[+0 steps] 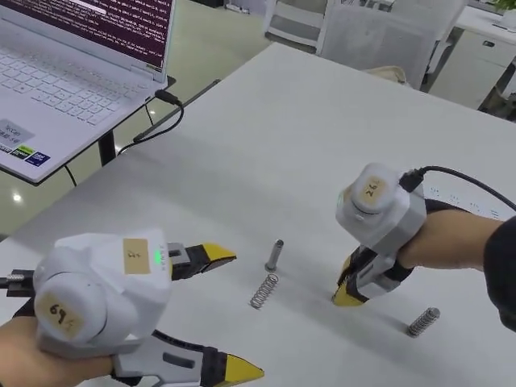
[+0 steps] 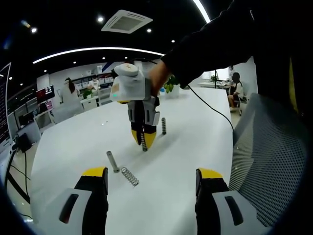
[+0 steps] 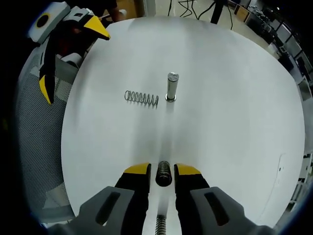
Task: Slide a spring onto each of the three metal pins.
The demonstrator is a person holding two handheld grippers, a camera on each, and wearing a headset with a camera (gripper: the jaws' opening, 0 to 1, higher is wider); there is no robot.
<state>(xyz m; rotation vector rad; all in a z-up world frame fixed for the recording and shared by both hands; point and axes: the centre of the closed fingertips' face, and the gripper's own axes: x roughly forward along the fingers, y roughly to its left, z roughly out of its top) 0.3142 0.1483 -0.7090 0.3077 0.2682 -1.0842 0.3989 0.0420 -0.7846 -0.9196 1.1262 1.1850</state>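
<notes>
A bare metal pin (image 1: 274, 254) (image 2: 113, 161) (image 3: 171, 86) stands upright on the white table (image 1: 306, 137). A loose spring (image 1: 264, 290) (image 2: 129, 176) (image 3: 141, 98) lies flat beside it. My right gripper (image 1: 348, 297) (image 2: 143, 138) (image 3: 163, 169) points down at the table, shut on a spring (image 3: 163, 174) (image 2: 144, 142) held upright between its yellow tips. Beyond it another spring (image 1: 422, 321) (image 2: 163, 126) stands upright, apparently over a pin. My left gripper (image 1: 234, 314) (image 2: 152, 172) (image 3: 73, 58) hovers open and holds nothing, near the table's front edge.
An open laptop (image 1: 64, 72) sits on a side stand at the far left, with a black cable (image 1: 161, 121) trailing to the table edge. Chairs (image 1: 379, 32) stand behind the table. A mesh chair (image 2: 274, 147) is close on one side.
</notes>
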